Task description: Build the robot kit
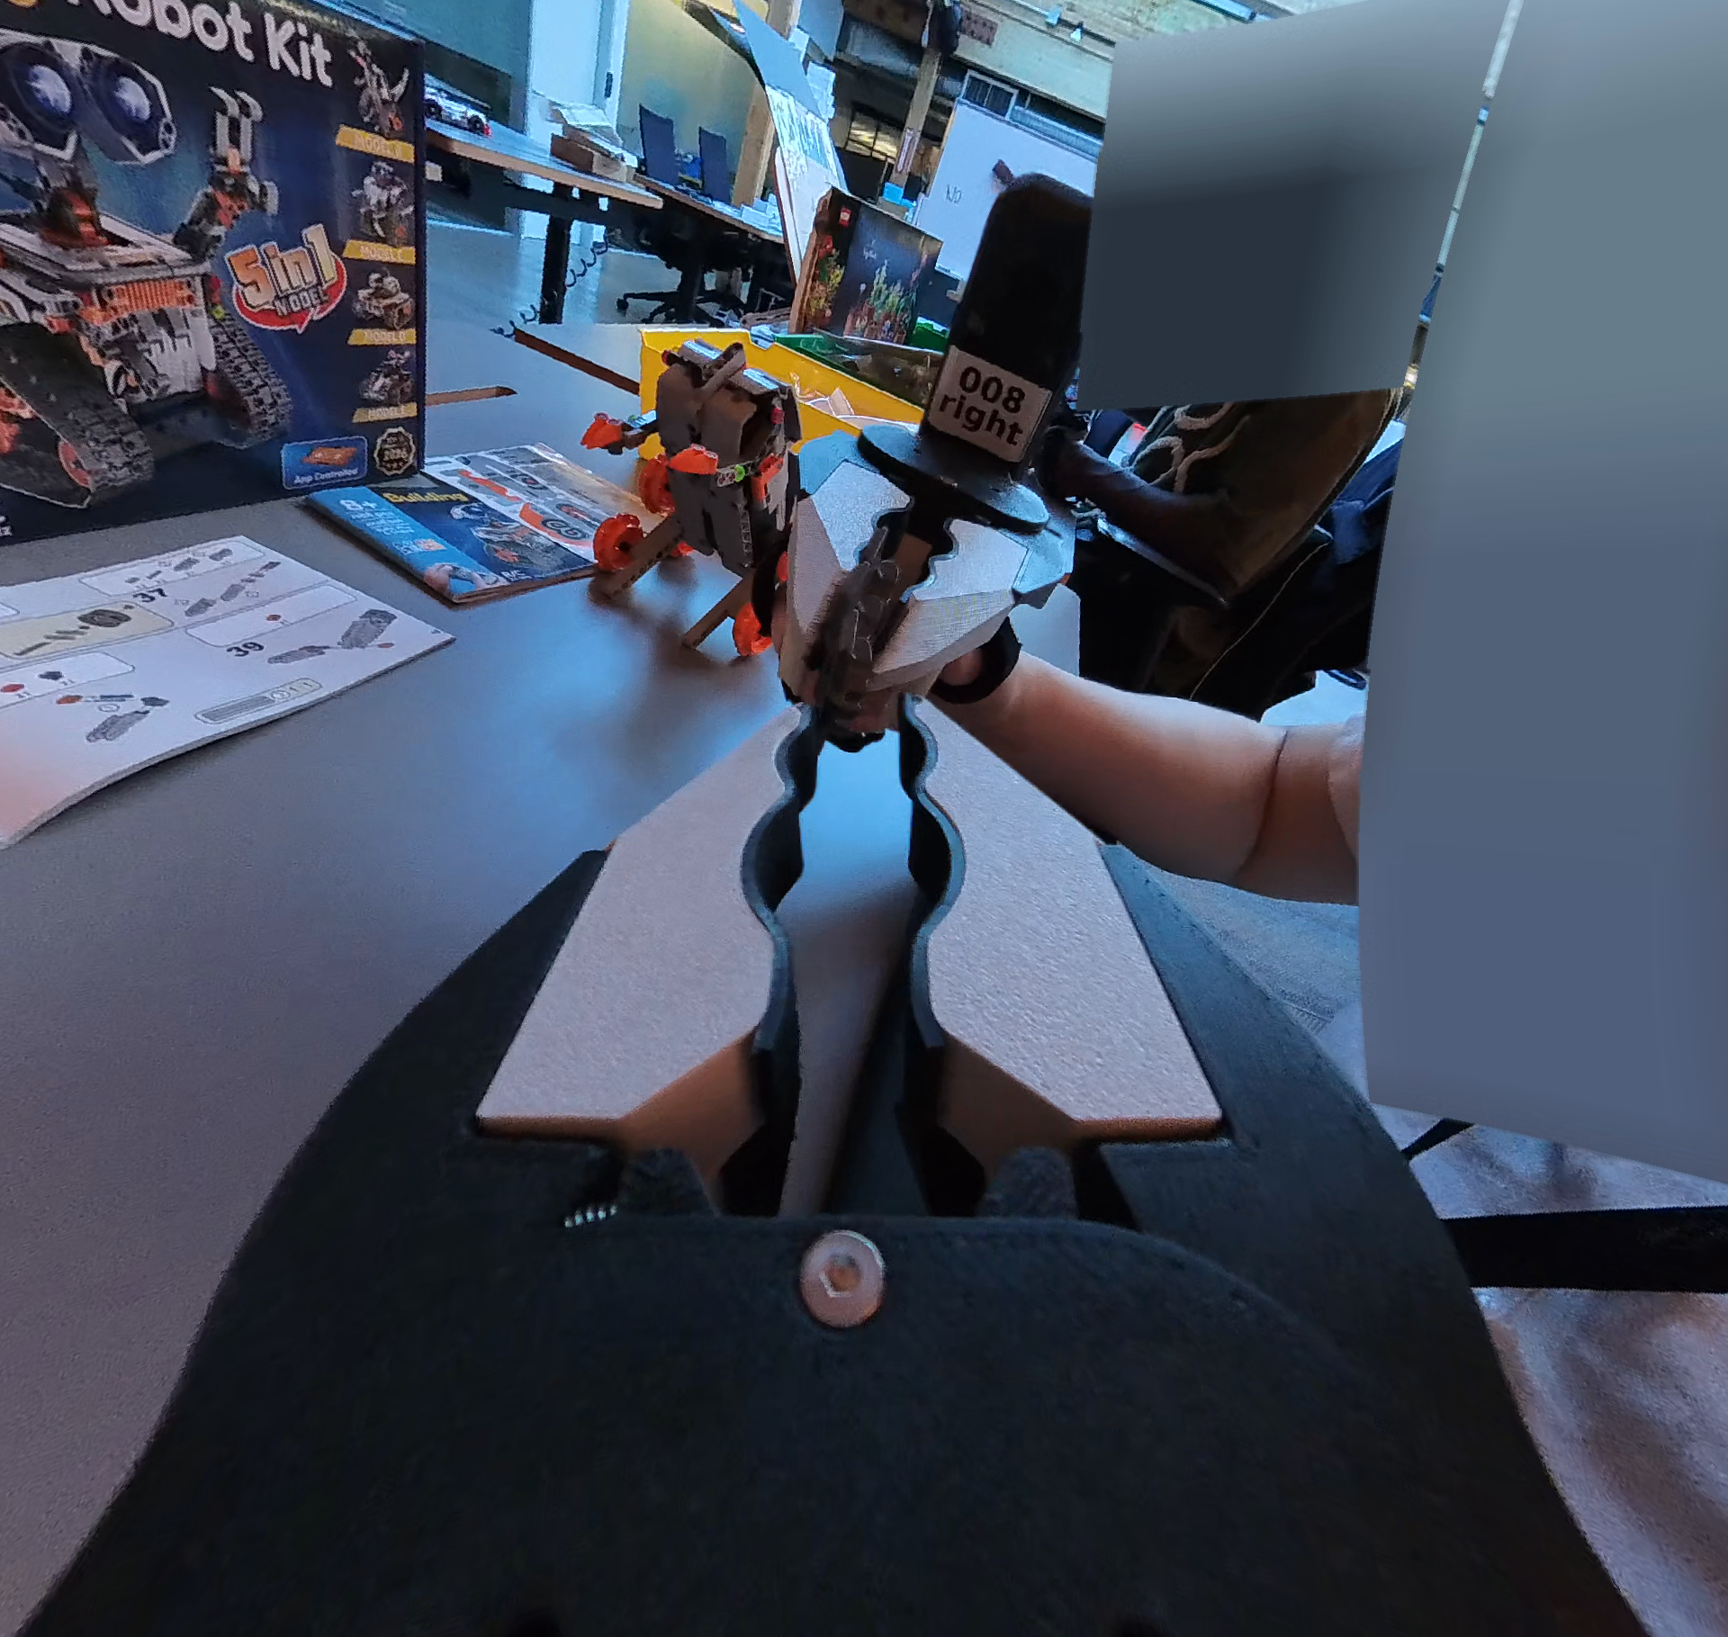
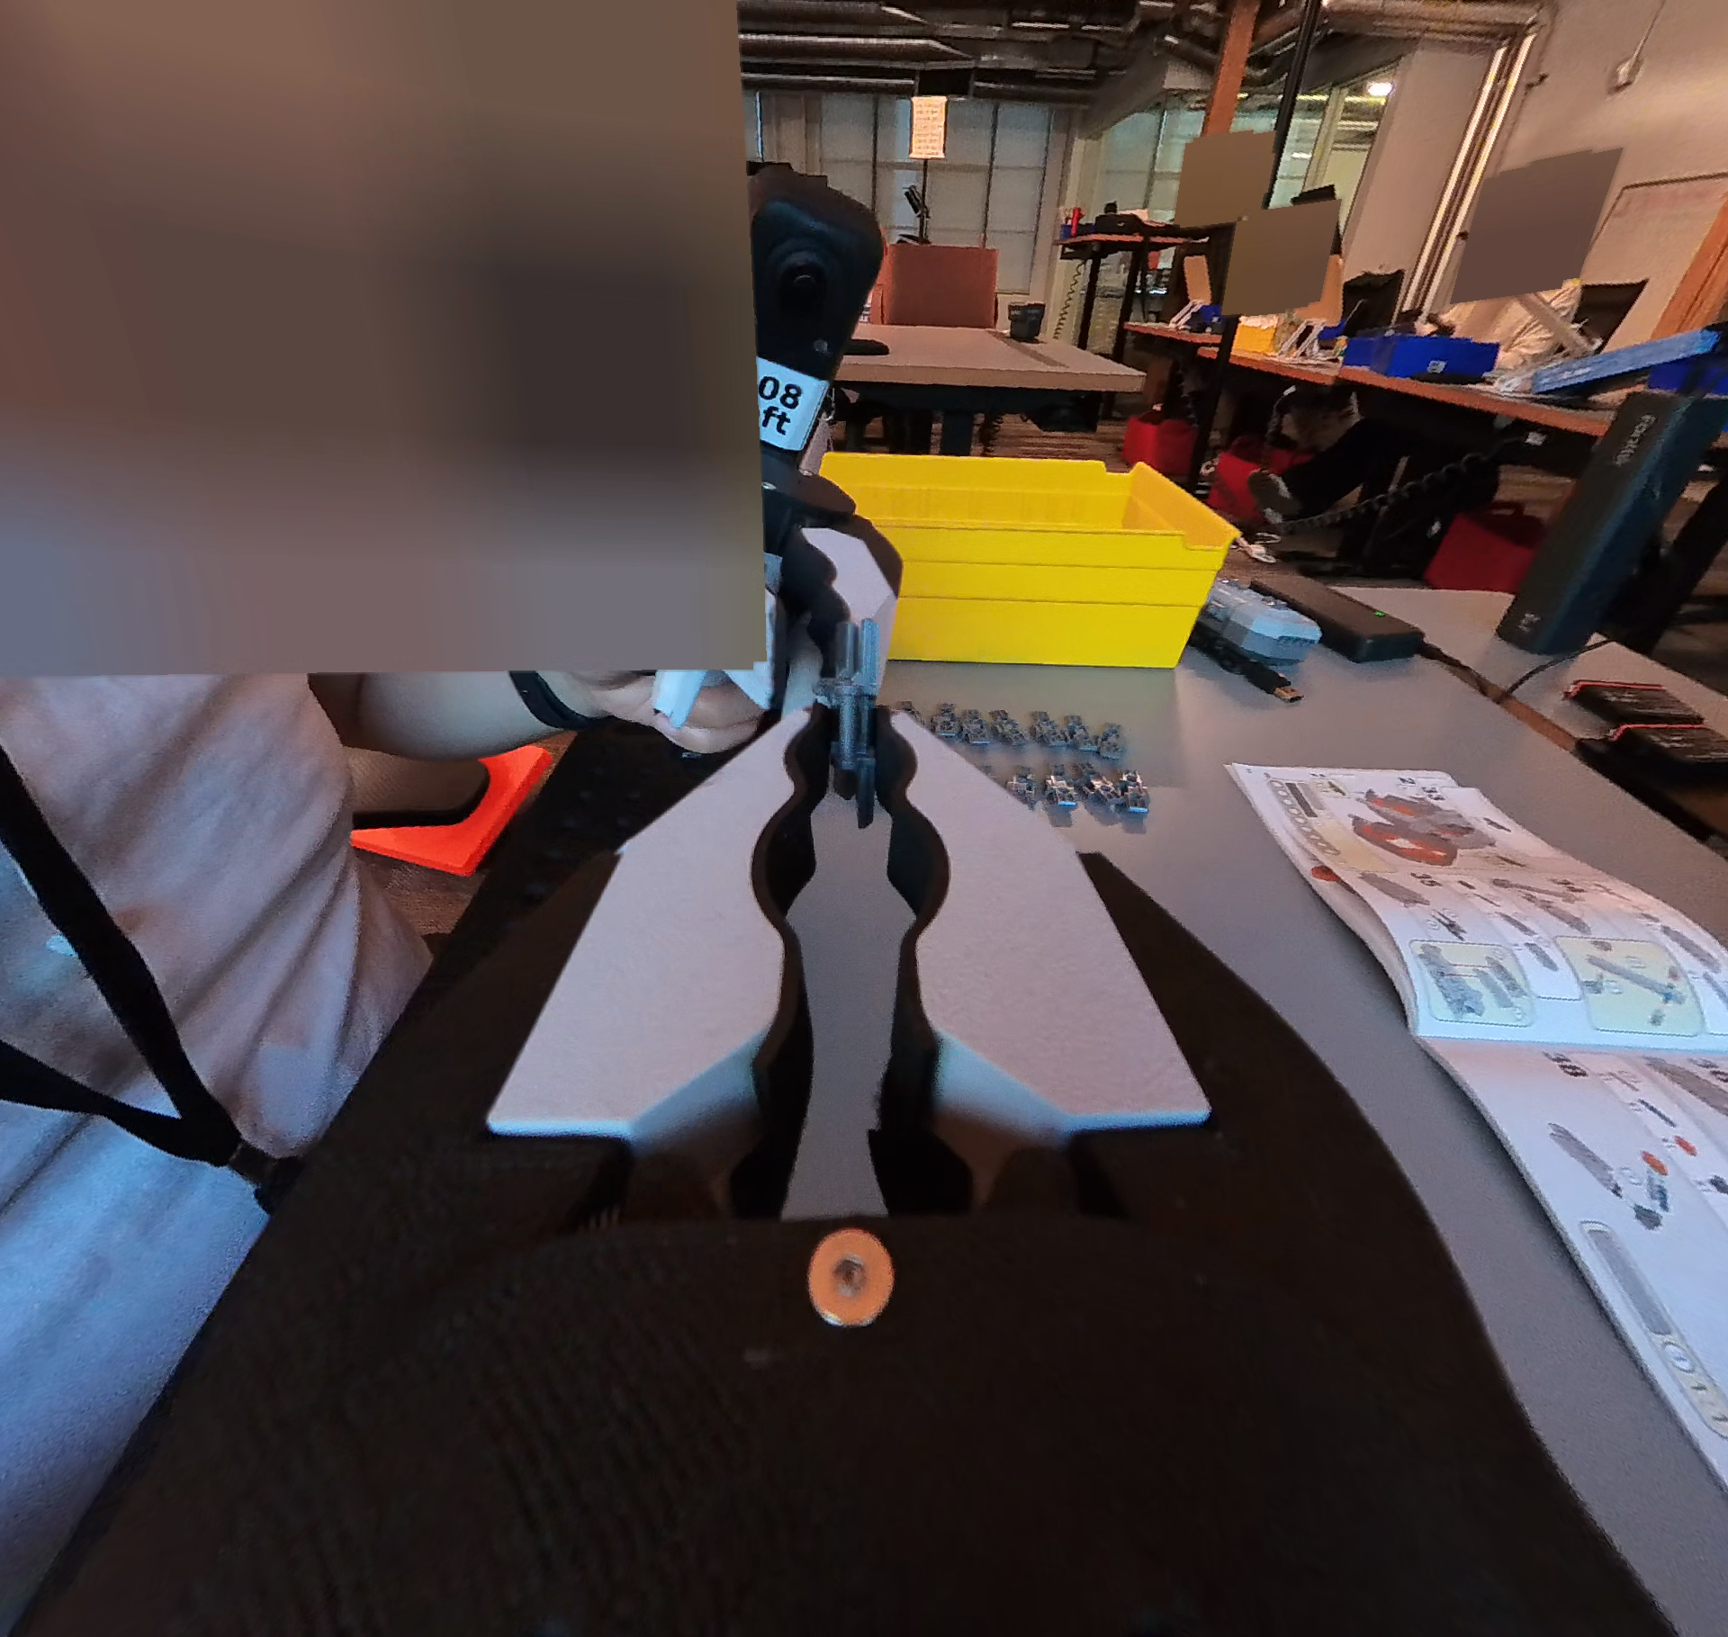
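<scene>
Black body and bare screw head up close, then pale fingers of right gripper (image 2: 856, 741) pinched on a small grey brick piece (image 2: 856, 732), narrow gap along the jaws. Left gripper (image 1: 851, 721) tip to tip with it, clamped on the same piece from the opposite end. Piece held off the table (image 2: 1309, 751), in front of the yellow bin (image 2: 1029, 564).

Outward from there:
- two rows of grey track links (image 2: 1019, 732) lying just in front of the bin, apart from both grippers
- grey battery-style block (image 2: 1258, 624) touching or nearly touching the bin's right end; can't tell which
- open instruction booklet (image 2: 1496, 919) nearer the camera than the bin, off to its right
- part-built grey and orange model (image 1: 720, 470) standing just beside the bin
- second closed booklet (image 1: 486, 517) and tall kit box (image 1: 187, 236) farther from the bin, past the model
- orange flat thing (image 2: 449, 807) below table edge; unclear what it is
</scene>
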### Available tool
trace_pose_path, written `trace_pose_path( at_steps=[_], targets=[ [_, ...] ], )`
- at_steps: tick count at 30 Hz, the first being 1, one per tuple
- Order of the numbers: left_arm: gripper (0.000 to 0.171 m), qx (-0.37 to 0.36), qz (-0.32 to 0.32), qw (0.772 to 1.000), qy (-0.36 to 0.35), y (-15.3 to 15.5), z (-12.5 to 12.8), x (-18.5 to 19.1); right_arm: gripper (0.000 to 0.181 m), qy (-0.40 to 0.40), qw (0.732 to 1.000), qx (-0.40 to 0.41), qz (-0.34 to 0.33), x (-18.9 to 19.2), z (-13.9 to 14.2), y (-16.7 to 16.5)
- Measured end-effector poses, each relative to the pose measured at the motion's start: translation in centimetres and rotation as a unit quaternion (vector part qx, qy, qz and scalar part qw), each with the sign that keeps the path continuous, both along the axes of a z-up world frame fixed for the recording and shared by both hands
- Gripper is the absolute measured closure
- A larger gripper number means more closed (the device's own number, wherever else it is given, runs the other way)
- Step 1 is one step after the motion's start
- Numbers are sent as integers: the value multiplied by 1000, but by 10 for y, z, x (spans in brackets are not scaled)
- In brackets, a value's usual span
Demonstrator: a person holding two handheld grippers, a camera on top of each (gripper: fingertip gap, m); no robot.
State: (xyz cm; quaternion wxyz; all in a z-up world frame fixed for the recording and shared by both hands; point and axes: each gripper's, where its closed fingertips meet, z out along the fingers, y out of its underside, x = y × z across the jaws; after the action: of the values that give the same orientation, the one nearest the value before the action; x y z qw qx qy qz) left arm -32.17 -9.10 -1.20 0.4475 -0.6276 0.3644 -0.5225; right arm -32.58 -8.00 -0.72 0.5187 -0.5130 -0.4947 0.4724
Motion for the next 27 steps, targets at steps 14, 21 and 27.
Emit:
trace_pose_path(
  at_steps=[14, 21, 27],
  targets=[
    [168, -19, 42, 999, 13, 14, -10, -4, 175, -12, 996, -84, -4, -3, -12, 11],
    [168, -16, 89, 995, 53, 23, -20, -4, 175, -43, 993, -101, -41, -3, -23, 21],
    [168, -5, 114, 990, 86, 26, -25, -2, 175, -61, 991, -107, -56, -2, -29, 24]
  ],
)
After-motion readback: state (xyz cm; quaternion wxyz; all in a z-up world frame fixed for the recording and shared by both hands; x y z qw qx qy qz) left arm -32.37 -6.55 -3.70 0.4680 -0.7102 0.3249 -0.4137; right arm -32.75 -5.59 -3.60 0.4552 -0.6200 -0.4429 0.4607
